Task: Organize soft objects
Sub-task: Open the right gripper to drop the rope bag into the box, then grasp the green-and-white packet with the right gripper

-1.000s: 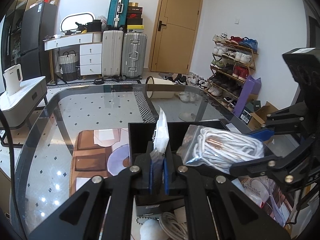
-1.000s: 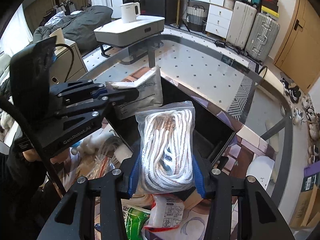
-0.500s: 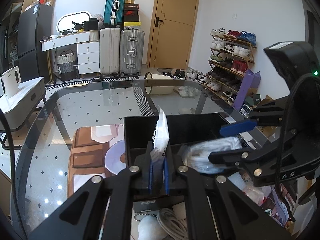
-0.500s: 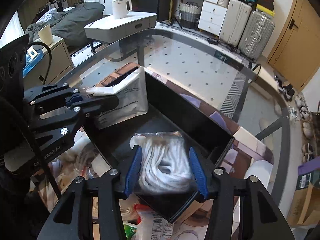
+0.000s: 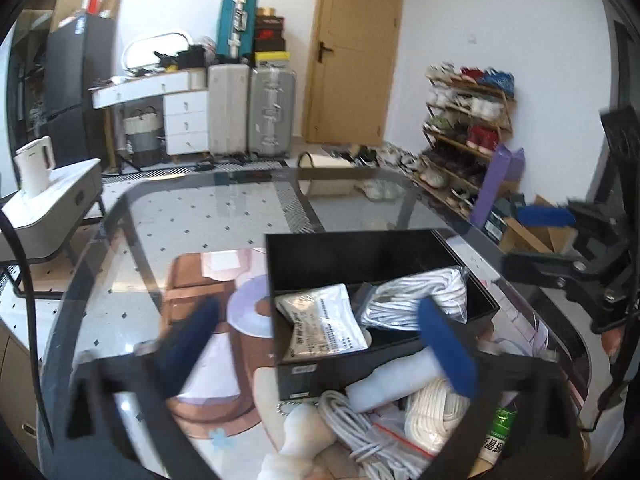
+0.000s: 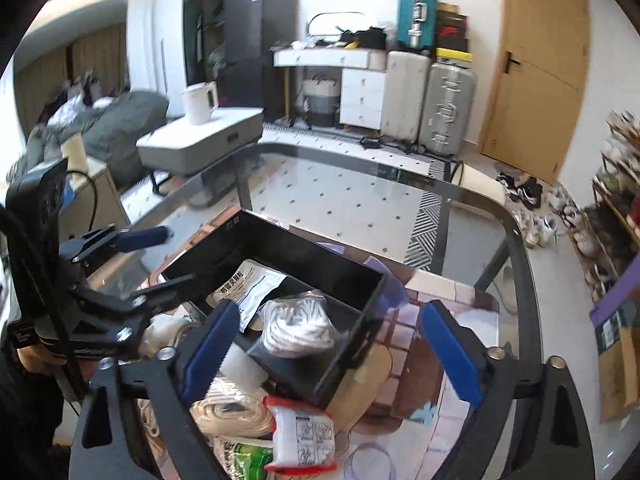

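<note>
1. The left hand-held gripper [image 5: 320, 344] has its jaws opening wide; its blue pads [image 5: 448, 348] stand far apart and grip nothing, though the near end of the black box [image 5: 344, 248] shows between them.
2. The right hand-held gripper [image 6: 332, 352] is likewise opening, its pads well apart and pressing on nothing; the box's near corner lies between them.
3. Nearest the left camera, at 6 o'clock on the glass worktop [image 5: 180, 216], lies a loose heap: a grey cable coil [image 5: 356, 428], a bagged cream rope [image 5: 432, 420] and a pale blue roll [image 5: 392, 380] touching the box's front wall.
4. In the right view, at 6 o'clock, a red-trimmed white packet [image 6: 304, 436] lies beside a green packet [image 6: 248, 460].
5. Inside the box, a flat white printed pouch [image 5: 324, 320] lies at the left, around 12 o'clock from the left hand-held gripper.
6. Just beside it, at 1 o'clock, sits a clear bag of white cord [image 5: 416, 296], released and resting on the box floor.
7. Beyond the worktop, at 11 o'clock, stand suitcases [image 5: 252, 108] and a white dresser [image 5: 168, 112].
8. At 12 o'clock is a wooden door [image 5: 352, 56]; at 2 o'clock, a shoe rack [image 5: 468, 128].
</note>
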Action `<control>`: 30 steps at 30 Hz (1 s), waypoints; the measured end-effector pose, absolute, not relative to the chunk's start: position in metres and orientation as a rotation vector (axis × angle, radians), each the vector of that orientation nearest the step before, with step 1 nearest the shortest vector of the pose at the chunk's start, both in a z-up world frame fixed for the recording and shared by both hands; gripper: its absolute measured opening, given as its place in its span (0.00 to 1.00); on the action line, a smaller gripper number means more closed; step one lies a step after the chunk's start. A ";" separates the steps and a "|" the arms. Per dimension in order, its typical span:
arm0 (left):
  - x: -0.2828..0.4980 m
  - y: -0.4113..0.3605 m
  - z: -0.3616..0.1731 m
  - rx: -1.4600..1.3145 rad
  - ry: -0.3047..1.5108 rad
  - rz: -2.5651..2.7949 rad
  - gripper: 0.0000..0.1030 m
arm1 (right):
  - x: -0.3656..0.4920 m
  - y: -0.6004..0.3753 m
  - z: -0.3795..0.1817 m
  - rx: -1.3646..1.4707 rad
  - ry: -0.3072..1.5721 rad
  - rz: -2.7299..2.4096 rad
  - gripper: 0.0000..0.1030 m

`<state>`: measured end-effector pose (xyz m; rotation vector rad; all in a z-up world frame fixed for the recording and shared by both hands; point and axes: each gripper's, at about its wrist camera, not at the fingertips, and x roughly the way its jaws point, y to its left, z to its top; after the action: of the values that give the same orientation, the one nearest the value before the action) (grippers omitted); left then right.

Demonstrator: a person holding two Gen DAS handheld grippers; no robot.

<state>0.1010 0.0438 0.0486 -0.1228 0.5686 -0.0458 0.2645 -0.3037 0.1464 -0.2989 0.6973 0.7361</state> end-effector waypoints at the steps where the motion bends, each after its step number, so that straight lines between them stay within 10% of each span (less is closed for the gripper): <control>1: 0.097 0.045 0.049 -0.128 0.563 -0.039 1.00 | 0.262 -0.308 0.147 -0.282 0.695 0.731 0.96; 30: 0.013 0.065 0.030 -0.107 0.600 0.047 1.00 | 0.179 -0.355 0.099 -0.171 0.719 0.698 0.99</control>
<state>0.0126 0.0645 0.0296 -0.1070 0.6003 0.0468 0.1787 -0.3555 0.0991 -0.1705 0.7186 0.6982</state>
